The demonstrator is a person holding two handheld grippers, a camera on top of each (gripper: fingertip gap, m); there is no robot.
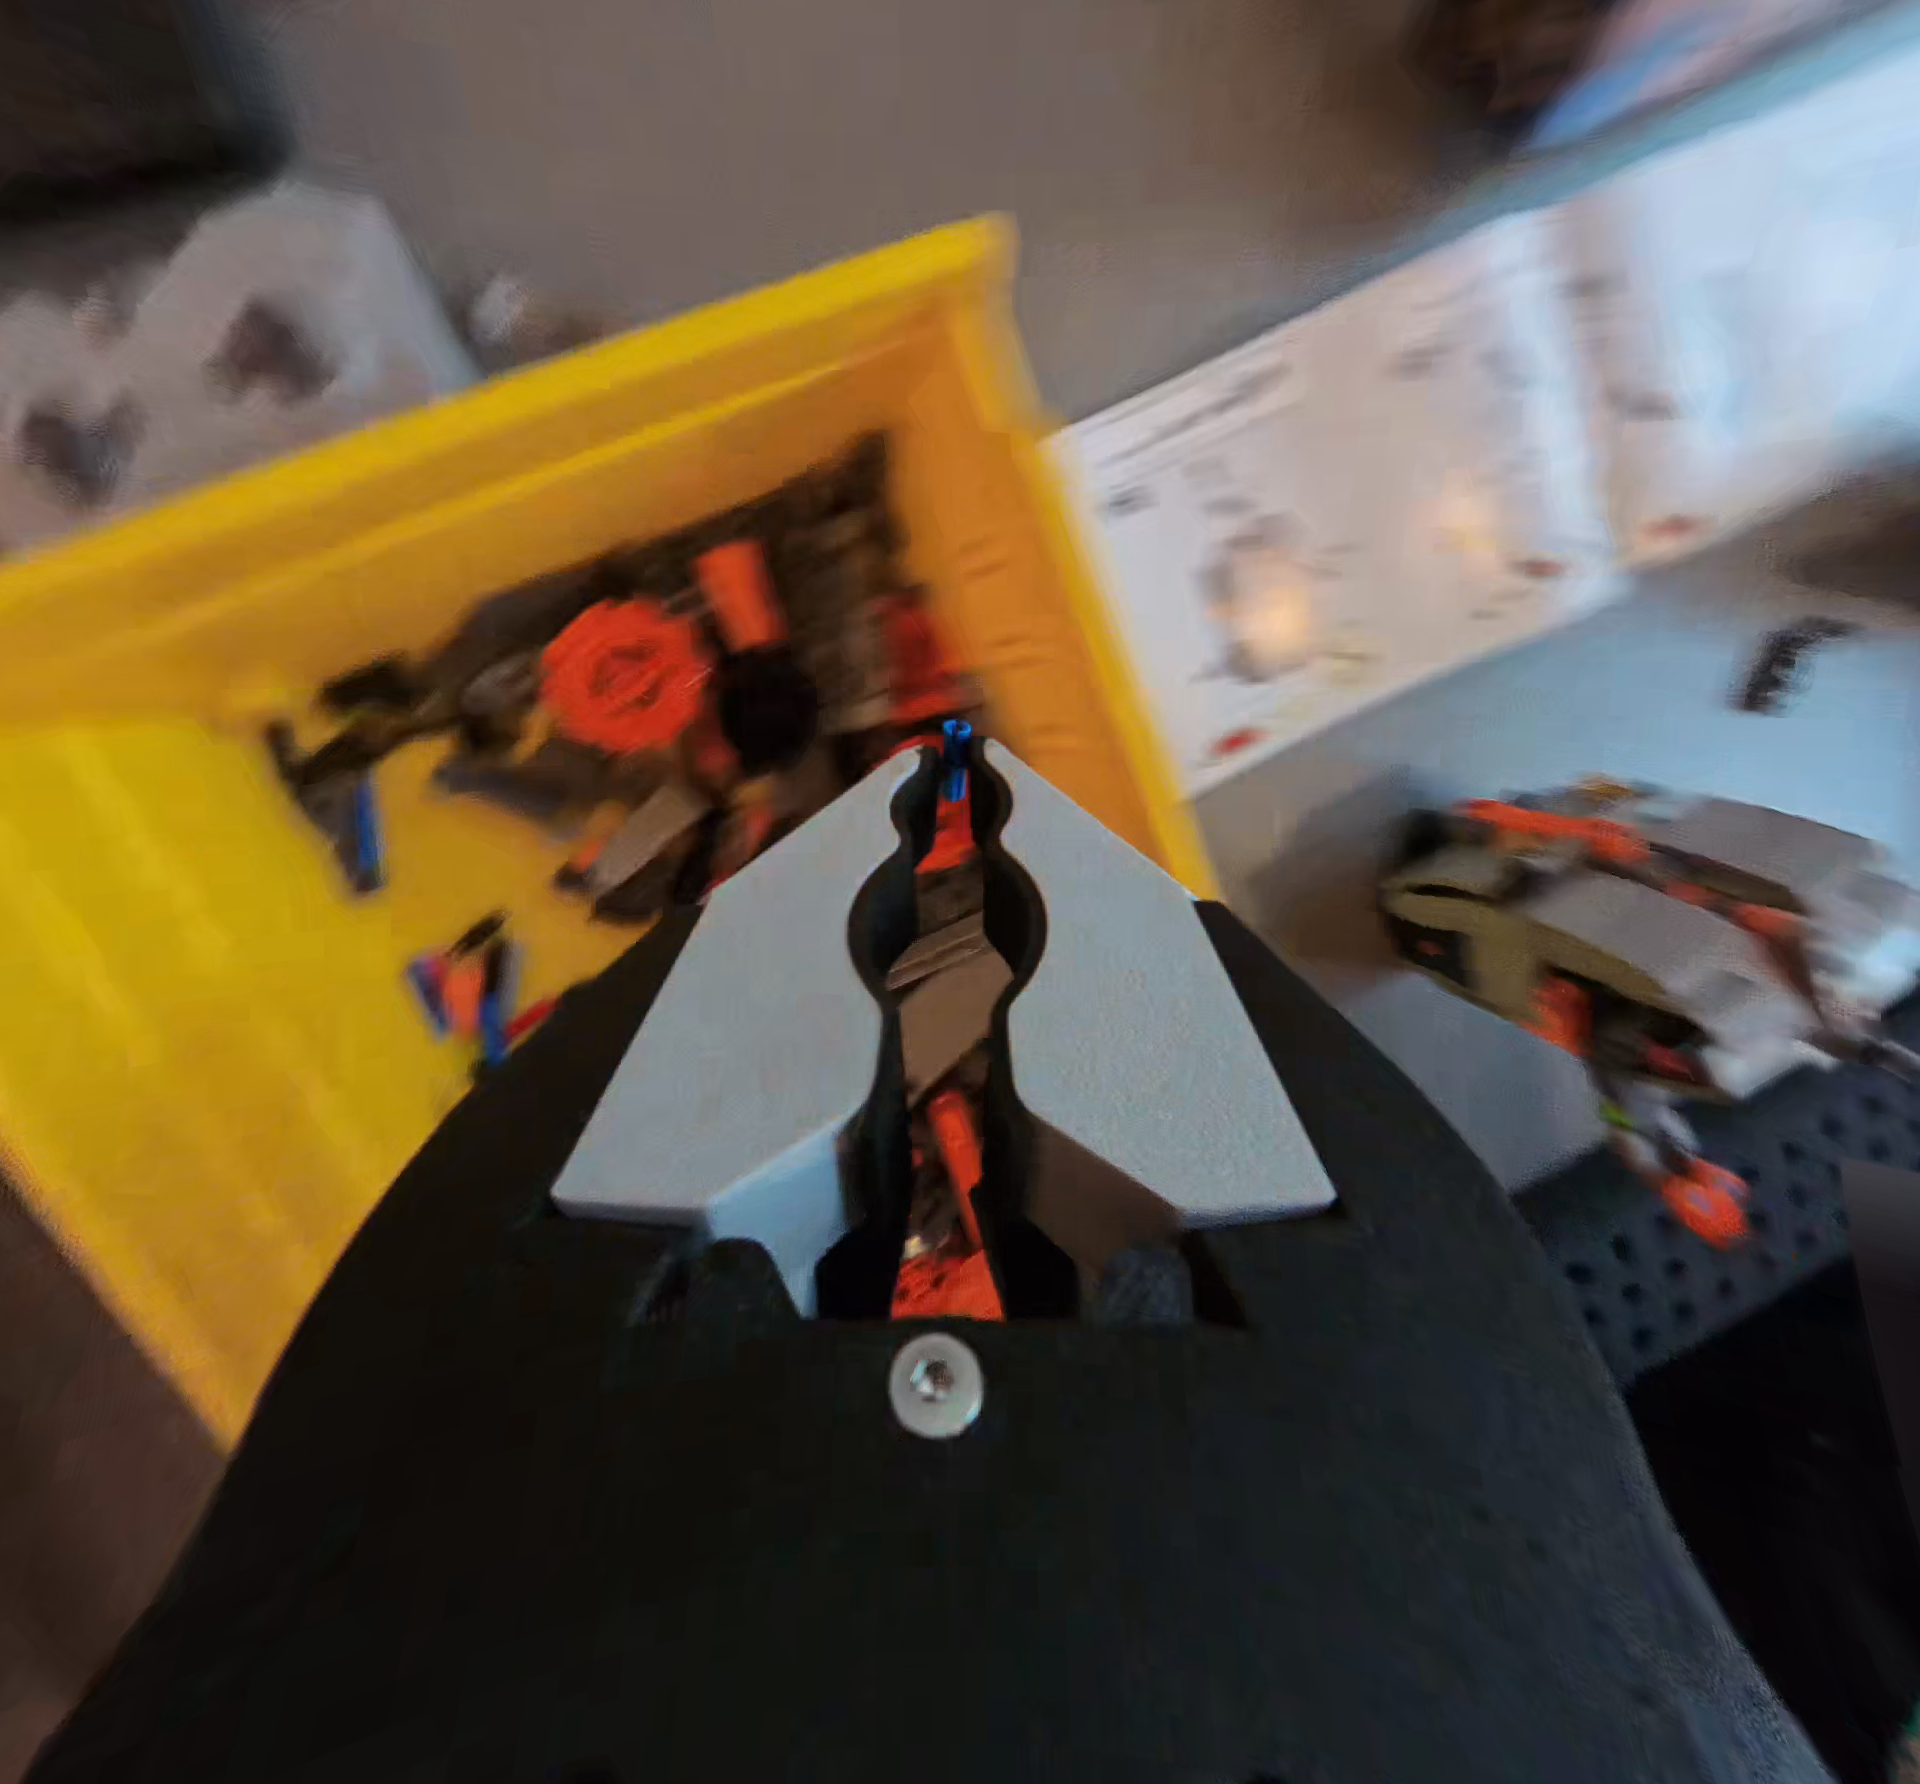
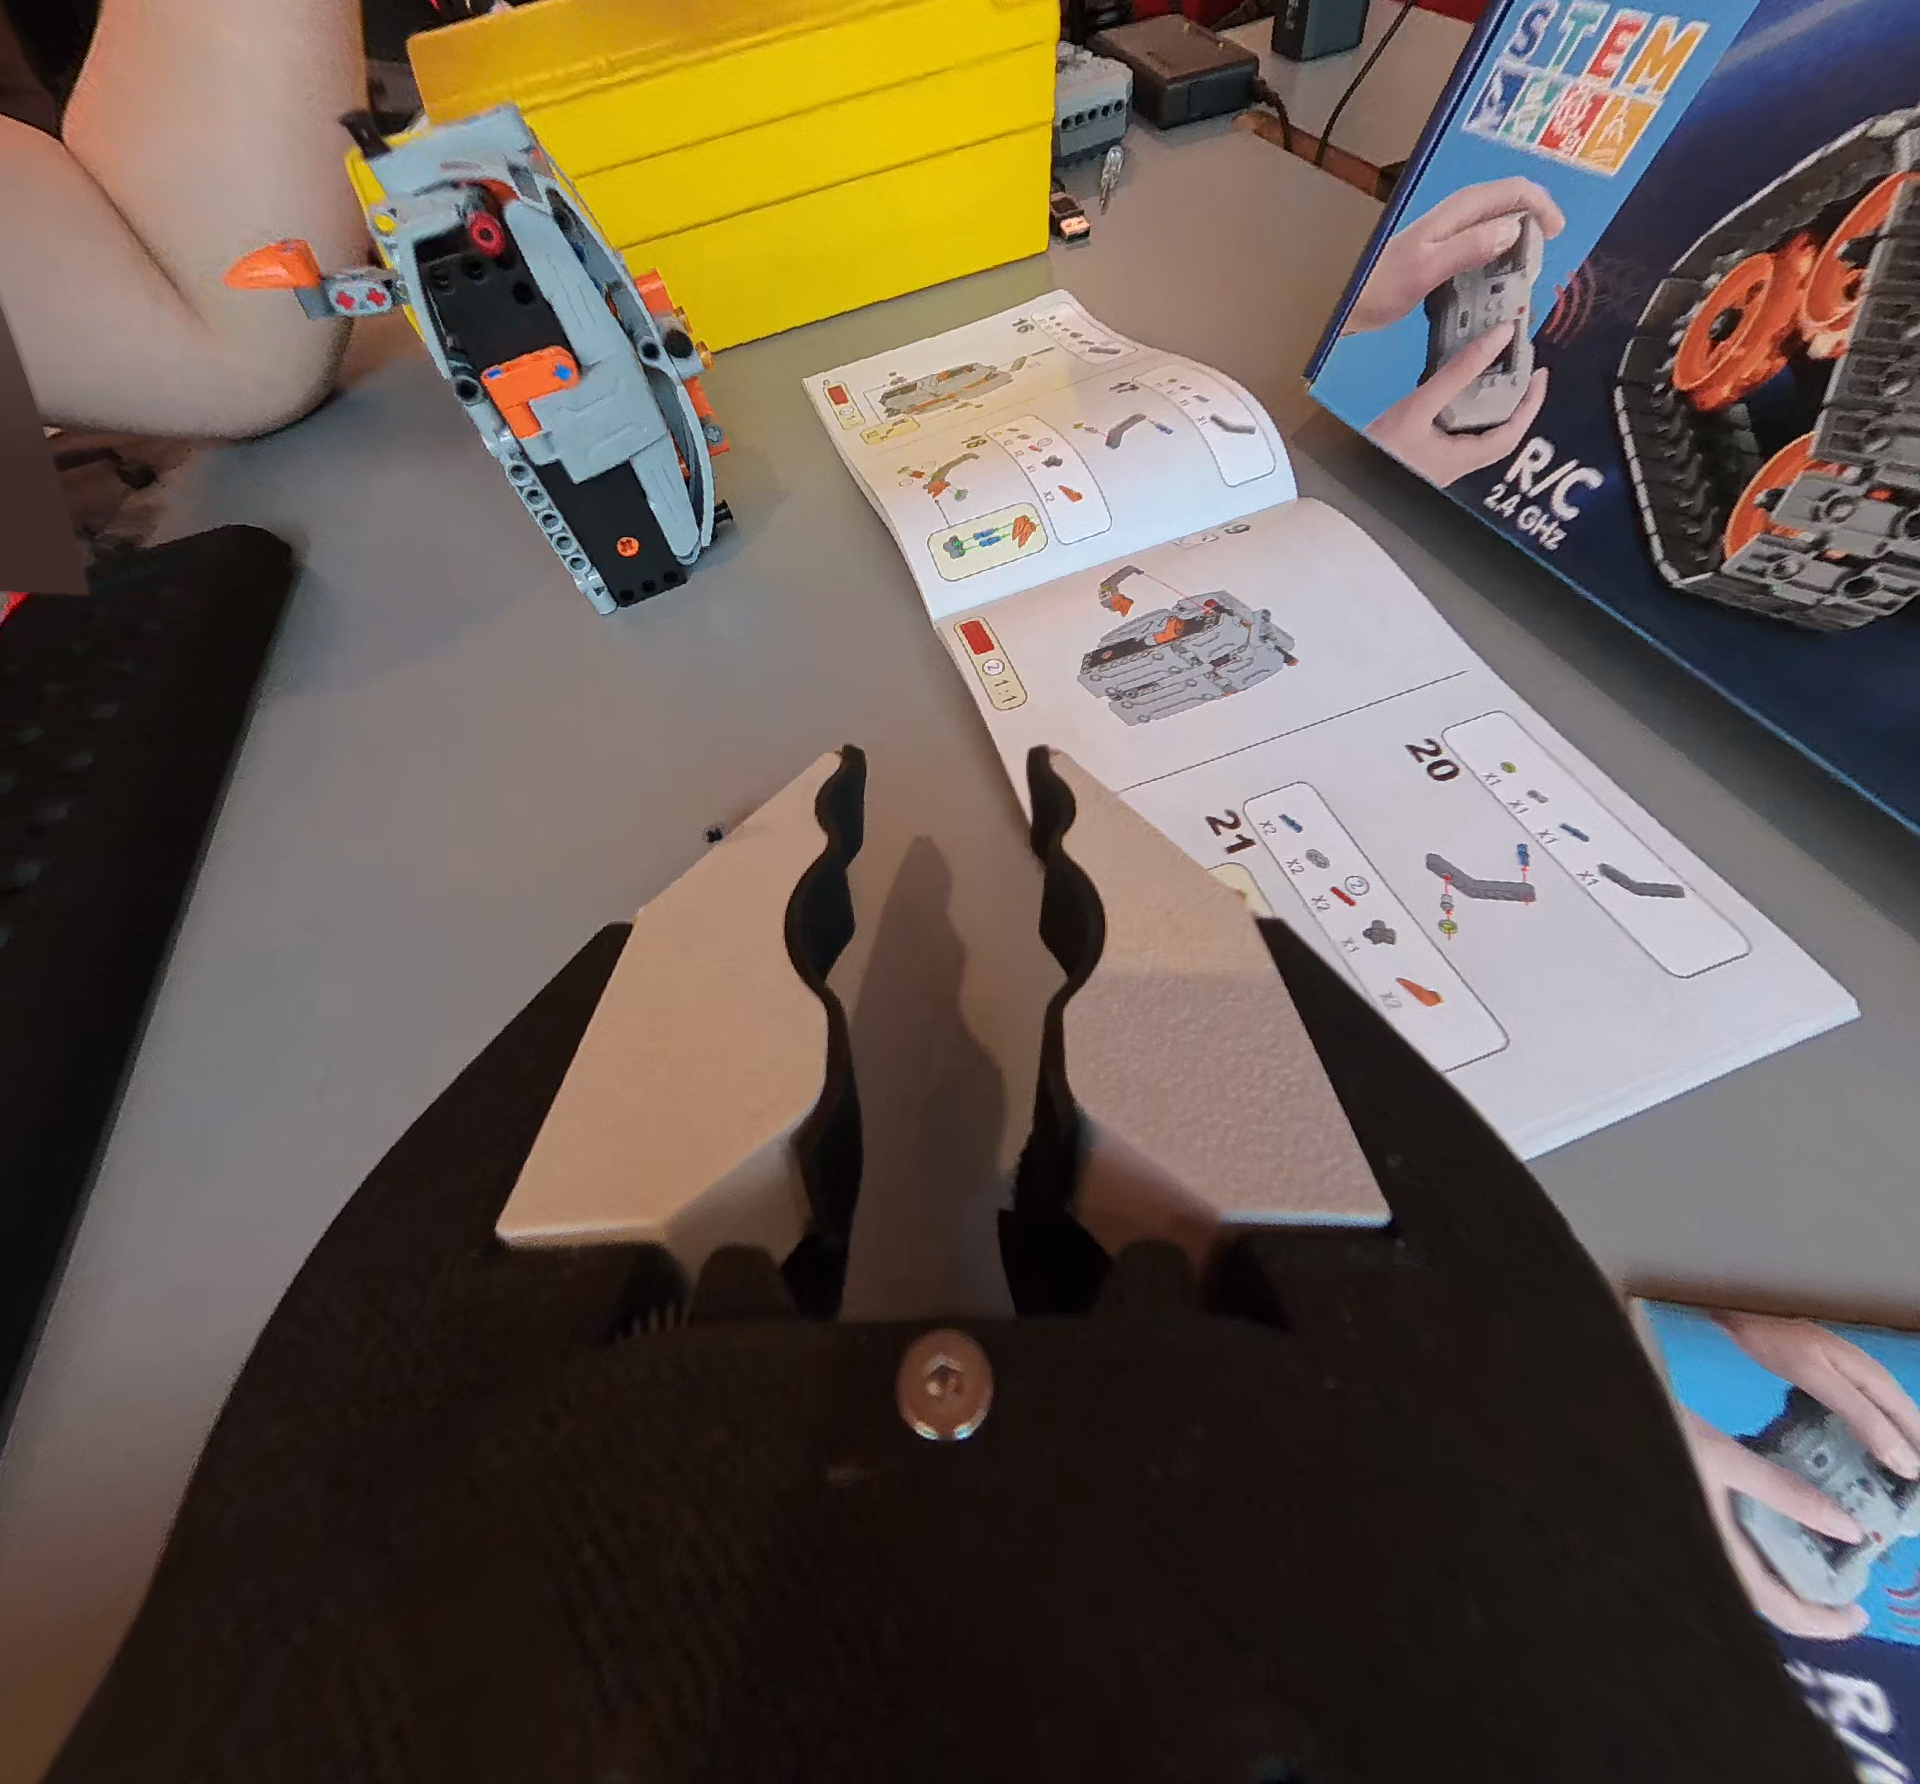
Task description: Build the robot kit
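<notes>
Left gripper [image 1: 954, 755] clamped on small blue pin [image 1: 954, 758], above yellow bin [image 1: 644, 425] of loose building-set parts. Right gripper [image 2: 943, 766] jaws apart, empty, over grey table [image 2: 468, 799], instruction booklet [image 2: 1299, 758] just right; part-built model [image 2: 551, 363] far left, before bin.

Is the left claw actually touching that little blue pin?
Touching: the left wrist view shows the left claw tips closed on the blue pin.
</notes>
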